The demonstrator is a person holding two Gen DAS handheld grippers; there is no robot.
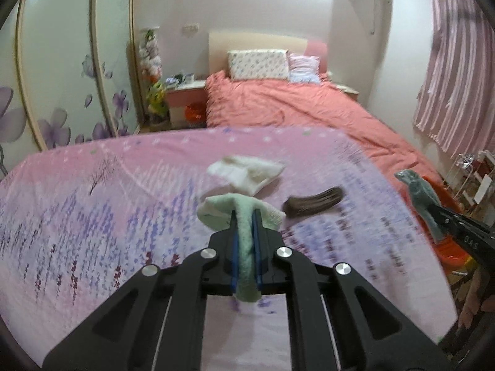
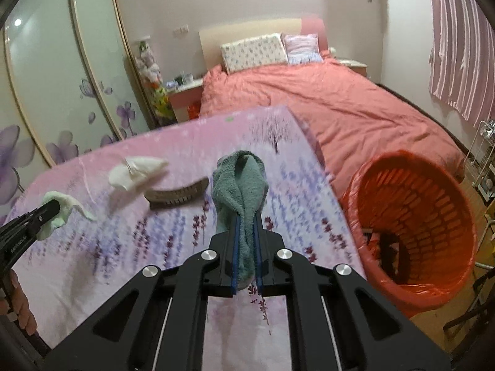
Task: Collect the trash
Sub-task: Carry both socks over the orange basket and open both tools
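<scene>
Left claw point(image 1: 244, 216) clamped on pale green cloth point(image 1: 241, 207); right claw point(image 2: 246, 216) clamped on teal cloth point(image 2: 239, 179), seemingly above desk point(image 2: 92, 241), near orange basket point(image 2: 414, 204).

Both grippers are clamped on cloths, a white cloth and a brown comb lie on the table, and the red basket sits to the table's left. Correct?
Not quite. The red basket sits to the table's right, as the right wrist view shows. The rest holds: the left gripper grips a light green cloth, the right gripper a darker green cloth, with the white cloth and brown comb lying on the table.
</scene>
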